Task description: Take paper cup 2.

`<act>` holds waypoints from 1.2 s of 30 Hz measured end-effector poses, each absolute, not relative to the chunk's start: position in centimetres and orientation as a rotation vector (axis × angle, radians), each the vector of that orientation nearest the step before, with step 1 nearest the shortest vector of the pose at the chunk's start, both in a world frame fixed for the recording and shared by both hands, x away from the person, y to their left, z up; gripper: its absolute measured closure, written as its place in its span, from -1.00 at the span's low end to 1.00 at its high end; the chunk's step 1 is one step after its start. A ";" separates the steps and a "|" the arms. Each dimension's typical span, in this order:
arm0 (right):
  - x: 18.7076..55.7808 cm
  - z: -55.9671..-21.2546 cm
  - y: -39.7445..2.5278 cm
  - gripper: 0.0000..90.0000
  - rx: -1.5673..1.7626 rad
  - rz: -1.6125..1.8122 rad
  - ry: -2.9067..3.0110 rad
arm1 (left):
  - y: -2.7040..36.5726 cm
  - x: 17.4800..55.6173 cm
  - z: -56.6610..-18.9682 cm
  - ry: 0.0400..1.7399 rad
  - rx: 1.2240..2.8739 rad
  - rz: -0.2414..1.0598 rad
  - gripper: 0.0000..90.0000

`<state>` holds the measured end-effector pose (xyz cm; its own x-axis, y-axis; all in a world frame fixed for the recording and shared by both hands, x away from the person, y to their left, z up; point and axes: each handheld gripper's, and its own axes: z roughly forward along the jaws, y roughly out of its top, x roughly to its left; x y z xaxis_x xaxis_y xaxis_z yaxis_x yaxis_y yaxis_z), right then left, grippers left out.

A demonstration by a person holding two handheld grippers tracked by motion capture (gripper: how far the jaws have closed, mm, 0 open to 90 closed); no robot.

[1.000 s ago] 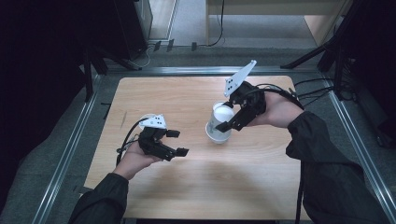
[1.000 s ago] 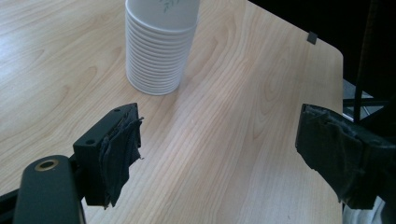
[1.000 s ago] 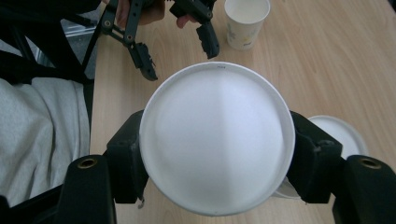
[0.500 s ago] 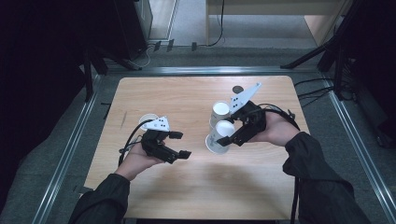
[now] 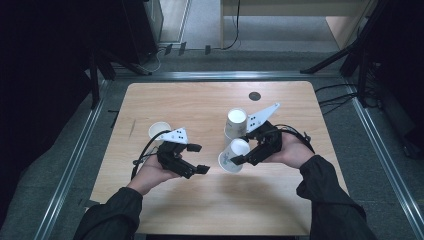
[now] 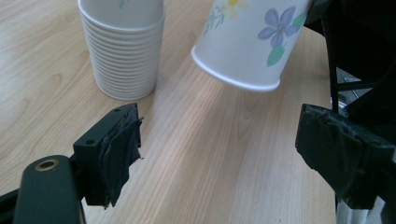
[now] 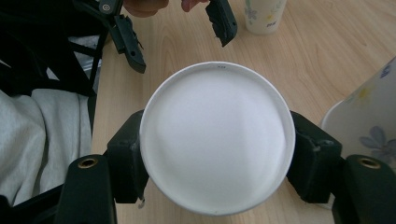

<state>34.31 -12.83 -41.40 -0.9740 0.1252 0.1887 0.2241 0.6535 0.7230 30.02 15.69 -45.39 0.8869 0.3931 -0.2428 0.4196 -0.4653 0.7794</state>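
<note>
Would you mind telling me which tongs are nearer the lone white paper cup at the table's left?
The left tongs, open beside the lone white paper cup; the right tongs are farther right, gripping another cup.

light: shining bright on the desk | edges: staying dark | shadows: lying soft | blur: fuzzing the close cup

Two hand-held grippers over wooden desk: left hand-held gripper, right hand-held gripper. One stack of paper cups at 12 o'clock from right one. Two single paper cups: held cup, lone cup at 10 o'clock from left one. One dark round disc near far edge.
</note>
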 end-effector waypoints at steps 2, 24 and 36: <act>34.2 -42.2 -12.8 -0.27 -0.300 -1.239 -2.725 | 15.4 30.0 -45.5 0.567 2.107 -0.046 -0.68; 33.9 -44.9 -12.5 -0.27 -0.329 -1.331 -2.624 | 13.8 31.3 -47.3 0.480 2.108 -0.150 -0.67; 33.7 -44.6 -12.2 -0.27 -0.332 -1.368 -2.601 | 13.2 31.4 -47.7 0.438 2.114 -0.161 -0.66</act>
<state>33.74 -12.16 -44.59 -0.9580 0.1109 0.2644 0.2807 0.5507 0.7861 31.40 13.16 -47.66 0.9277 0.2463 -0.2805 0.3693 -0.4963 0.7857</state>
